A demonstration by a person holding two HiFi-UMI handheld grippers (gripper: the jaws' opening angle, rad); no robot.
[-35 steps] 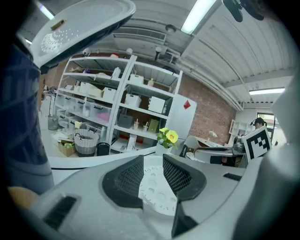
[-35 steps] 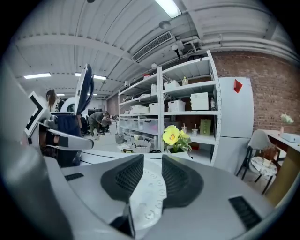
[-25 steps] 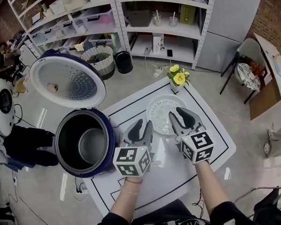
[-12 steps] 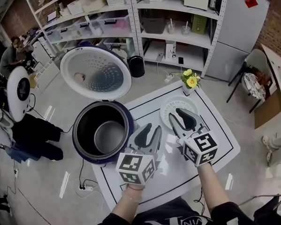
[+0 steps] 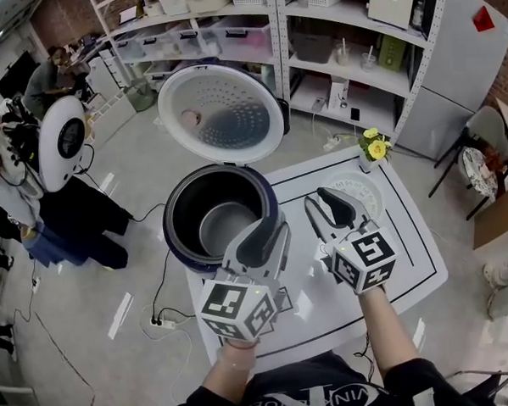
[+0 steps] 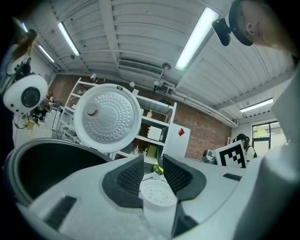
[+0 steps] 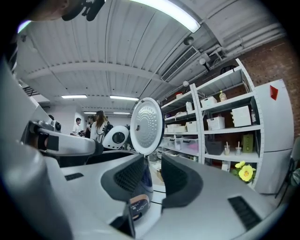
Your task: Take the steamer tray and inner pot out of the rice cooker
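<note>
While the left hand-held gripper (image 5: 262, 231) and right hand-held gripper (image 5: 329, 204) hang spread, empty, a shallow pinch could drop the pot (image 5: 224, 229).

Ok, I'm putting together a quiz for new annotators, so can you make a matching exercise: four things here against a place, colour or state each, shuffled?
Things:
1. lid
2. inner pot
3. steamer tray
4. flowers

Place, colour or state:
A. yellow
B. white, flat on the table
C. swung open
D. inside the rice cooker

Pairs: 1-C, 2-D, 3-B, 4-A
</note>
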